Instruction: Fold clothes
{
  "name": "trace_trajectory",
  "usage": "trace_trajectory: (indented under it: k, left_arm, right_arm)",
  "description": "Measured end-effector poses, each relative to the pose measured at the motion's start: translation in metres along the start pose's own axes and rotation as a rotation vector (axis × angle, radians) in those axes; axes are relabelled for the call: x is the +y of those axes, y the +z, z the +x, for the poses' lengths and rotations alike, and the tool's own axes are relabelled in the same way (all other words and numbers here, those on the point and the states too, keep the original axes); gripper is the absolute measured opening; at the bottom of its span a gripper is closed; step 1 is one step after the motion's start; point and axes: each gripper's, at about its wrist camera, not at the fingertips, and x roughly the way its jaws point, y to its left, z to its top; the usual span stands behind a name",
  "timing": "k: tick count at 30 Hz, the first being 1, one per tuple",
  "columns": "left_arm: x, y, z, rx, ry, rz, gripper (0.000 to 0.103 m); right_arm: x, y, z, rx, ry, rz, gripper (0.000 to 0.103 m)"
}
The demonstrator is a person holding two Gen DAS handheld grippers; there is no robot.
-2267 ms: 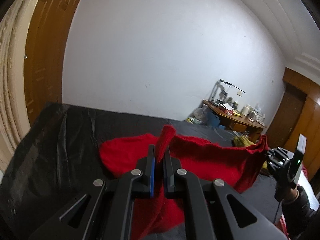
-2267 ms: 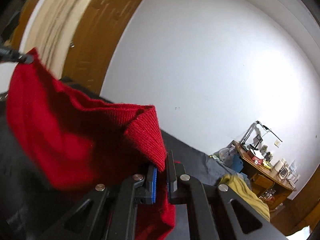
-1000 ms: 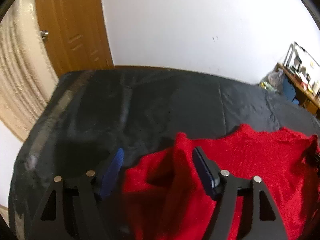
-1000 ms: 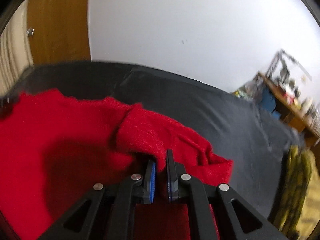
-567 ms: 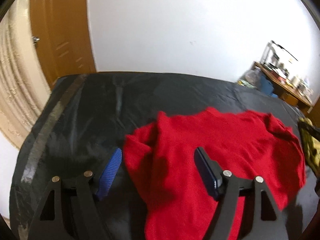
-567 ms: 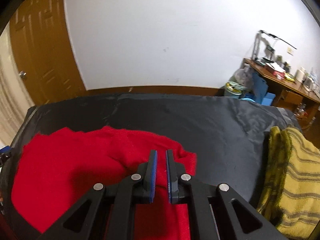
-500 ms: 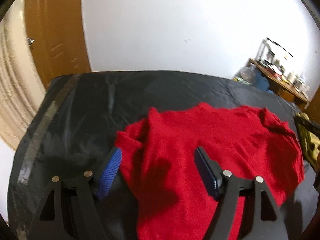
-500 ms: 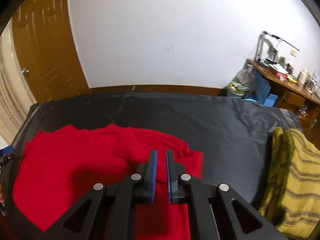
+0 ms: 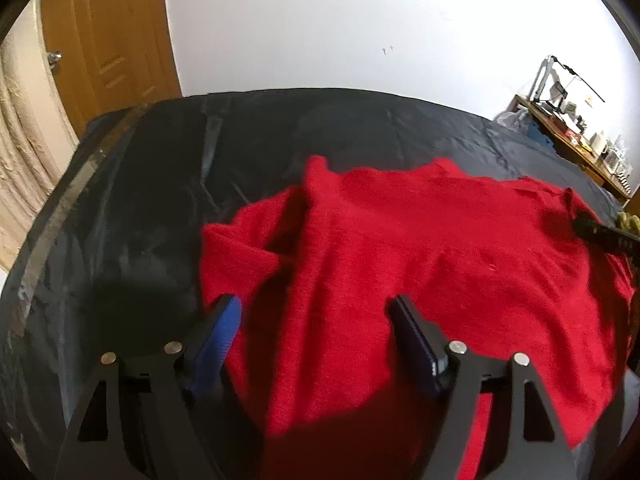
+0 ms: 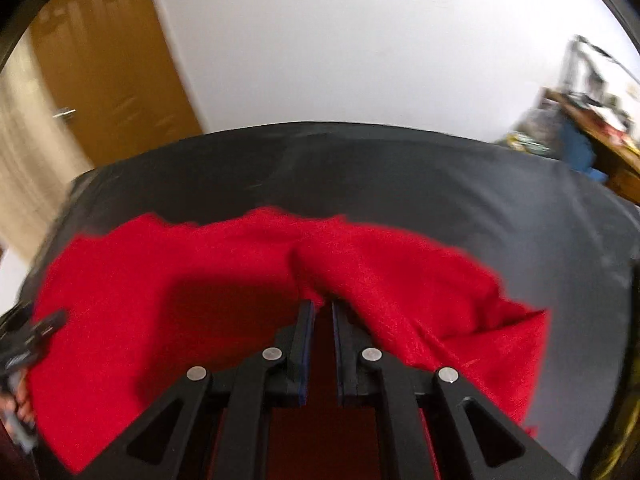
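Grippers over a red sweater spread on a dark-covered bed.

Left gripper [image 9: 314, 330] hangs above the near left part of the red sweater [image 9: 420, 264], its blue-padded jaws spread and opening wider, cloth lying under the gap but not pinched, probably so that this side lies loose. Right gripper [image 10: 320, 322] has its jaws pressed almost together, and a raised ridge of the knit runs up to their tips; whether cloth is caught there I cannot tell, as the view is blurred. The sweater lies mostly flat on the black sheet [image 9: 168, 184], one sleeve bunched at its left edge. A yellow garment [image 9: 628, 222] lies just beyond its right side.
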Motion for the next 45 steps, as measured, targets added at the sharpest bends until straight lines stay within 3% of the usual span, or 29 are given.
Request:
trace_trajectory:
  k: [5, 7, 12, 21, 22, 24, 25, 26, 34, 40, 45]
  left_arm:
    - [-0.003, -0.001, -0.001, -0.011, 0.013, 0.004, 0.084]
    - [-0.003, 0.0, -0.002, -0.01, 0.014, 0.0, 0.084]
    - [-0.003, -0.003, -0.002, 0.0, 0.015, -0.007, 0.085]
    - [0.0, -0.011, -0.024, 0.007, -0.007, -0.043, 0.085]
    - [-0.002, -0.013, -0.027, 0.005, -0.008, -0.038, 0.085]
    - [-0.008, -0.016, -0.034, 0.003, -0.015, -0.025, 0.085]
    - [-0.011, -0.017, -0.036, 0.004, -0.021, -0.02, 0.085]
    - [-0.014, -0.019, -0.039, 0.003, -0.033, -0.014, 0.085]
    - [-0.047, -0.023, -0.064, -0.008, -0.104, 0.04, 0.085]
    - [-0.074, -0.023, -0.067, -0.001, -0.143, 0.087, 0.085]
    - [-0.093, -0.025, -0.059, 0.025, -0.165, 0.116, 0.085]
  right_arm:
    - [-0.036, 0.011, 0.001, -0.078, -0.022, 0.158, 0.009]
    - [-0.041, 0.011, -0.002, -0.088, -0.074, 0.173, 0.009]
    - [-0.04, 0.0, -0.027, -0.099, -0.028, 0.135, 0.009]
    - [-0.071, -0.072, -0.095, -0.136, 0.013, 0.135, 0.009]
    - [-0.074, -0.081, -0.099, -0.133, 0.022, 0.137, 0.012]
    - [-0.076, -0.094, -0.107, -0.133, 0.034, 0.141, 0.034]
    - [-0.077, -0.1, -0.112, -0.14, 0.038, 0.145, 0.065]
    - [-0.079, -0.108, -0.116, -0.156, 0.041, 0.155, 0.081]
    - [-0.091, -0.126, -0.113, -0.15, 0.164, 0.228, 0.081]
    - [-0.091, -0.111, -0.091, -0.138, 0.166, 0.219, 0.081]
    - [-0.095, -0.095, -0.078, -0.133, 0.252, 0.243, 0.081]
